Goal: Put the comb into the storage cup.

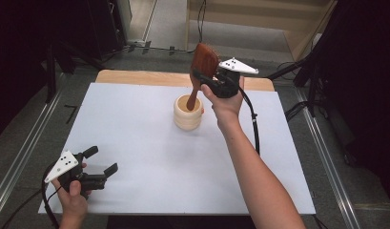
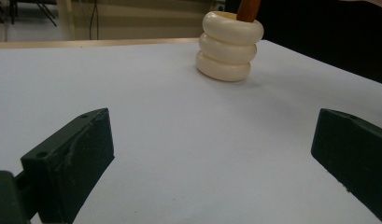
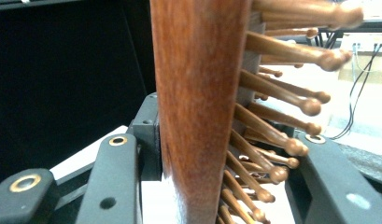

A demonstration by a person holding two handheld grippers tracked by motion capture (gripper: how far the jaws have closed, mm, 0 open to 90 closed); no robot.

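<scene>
- Wooden hairbrush [image 1: 202, 67] is clamped in the right tongs [image 1: 205, 78], tilted slightly, head up and handle down.
- Handle tip sits inside the mouth of the cream ribbed cup [image 1: 188, 112]; whether it touches the cup's bottom cannot be told.
- Right gripper view: the right tongs [image 3: 212, 154] are clenched across the hairbrush [image 3: 198, 93], one jaw against its smooth back, the other on the side with the wooden bristle pins.
- Right hand [image 1: 226, 102] holds its gripper above and just behind the cup, toward the far side of the counter [image 1: 149, 157].
- Cup stands upright on the white counter, near the middle, toward the far edge.
- Left tongs [image 1: 101, 161] are released, jaws wide apart with nothing between them, low over the near left corner of the counter, well apart from the cup.
- Left gripper view: the cup [image 2: 229, 46] shows as three stacked rings, with the brown handle [image 2: 248, 9] rising out of its mouth.
</scene>
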